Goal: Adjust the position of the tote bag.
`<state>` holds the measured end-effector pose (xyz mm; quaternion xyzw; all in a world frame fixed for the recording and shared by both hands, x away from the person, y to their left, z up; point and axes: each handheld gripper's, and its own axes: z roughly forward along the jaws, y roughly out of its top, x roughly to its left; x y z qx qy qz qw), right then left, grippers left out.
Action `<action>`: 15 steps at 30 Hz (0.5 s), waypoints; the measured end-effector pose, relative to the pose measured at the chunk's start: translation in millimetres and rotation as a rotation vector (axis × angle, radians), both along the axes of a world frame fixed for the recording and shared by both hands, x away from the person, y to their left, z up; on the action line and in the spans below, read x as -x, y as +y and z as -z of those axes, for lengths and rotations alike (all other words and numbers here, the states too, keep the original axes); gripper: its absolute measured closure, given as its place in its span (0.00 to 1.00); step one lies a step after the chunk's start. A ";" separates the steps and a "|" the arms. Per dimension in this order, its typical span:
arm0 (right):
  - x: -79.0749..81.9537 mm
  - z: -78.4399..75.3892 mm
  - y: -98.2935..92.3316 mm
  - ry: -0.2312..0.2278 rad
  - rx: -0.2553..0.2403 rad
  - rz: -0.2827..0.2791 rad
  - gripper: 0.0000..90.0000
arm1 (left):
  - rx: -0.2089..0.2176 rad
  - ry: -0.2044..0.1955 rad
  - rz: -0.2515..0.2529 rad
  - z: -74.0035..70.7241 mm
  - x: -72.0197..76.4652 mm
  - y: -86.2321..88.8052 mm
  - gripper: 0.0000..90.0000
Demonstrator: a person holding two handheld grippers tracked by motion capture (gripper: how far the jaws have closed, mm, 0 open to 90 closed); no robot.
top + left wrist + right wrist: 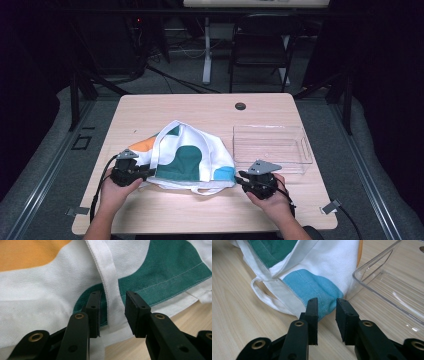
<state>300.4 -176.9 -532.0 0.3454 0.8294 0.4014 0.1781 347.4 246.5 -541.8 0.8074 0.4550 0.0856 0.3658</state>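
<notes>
the worktop carries a patterned cloth bag spread flat left of a clear tray, probably its destination. the left gripper straddles the bag's white strap, jaws spread, not yet pinching. the right gripper, also spread, nears the blue corner, likely to fold it.

From my seat, the cloth bag lay mid-table, the plastic tray just to its right, the grommet hole behind both.
</notes>
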 end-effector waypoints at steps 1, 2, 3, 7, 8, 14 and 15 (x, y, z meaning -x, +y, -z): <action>0.5 0.3 -0.3 -0.002 0.001 0.001 0.80 | 0.009 -0.002 0.002 0.5 -0.9 -1.2 0.74; 0.6 0.5 -0.4 -0.003 -0.001 0.001 0.80 | 0.009 -0.002 0.002 0.5 -0.9 -1.2 0.74; 1.0 0.5 -0.8 -0.002 -0.001 0.001 0.80 | 0.016 0.008 0.016 0.1 -2.0 -1.5 0.75; 2.3 -0.2 -2.2 -0.005 -0.009 0.004 0.80 | 0.015 0.015 0.030 0.0 -2.6 -2.9 0.76; 2.3 -0.2 -2.2 -0.005 -0.009 0.004 0.80 | 0.015 0.015 0.030 0.0 -2.6 -2.9 0.77; 2.9 0.0 -2.8 -0.007 -0.014 0.005 0.80 | 0.006 0.007 0.036 -2.8 -0.4 -2.7 0.85; 3.0 0.0 -2.8 -0.009 -0.017 0.003 0.80 | 0.003 0.006 0.037 -3.0 -0.3 -2.3 0.85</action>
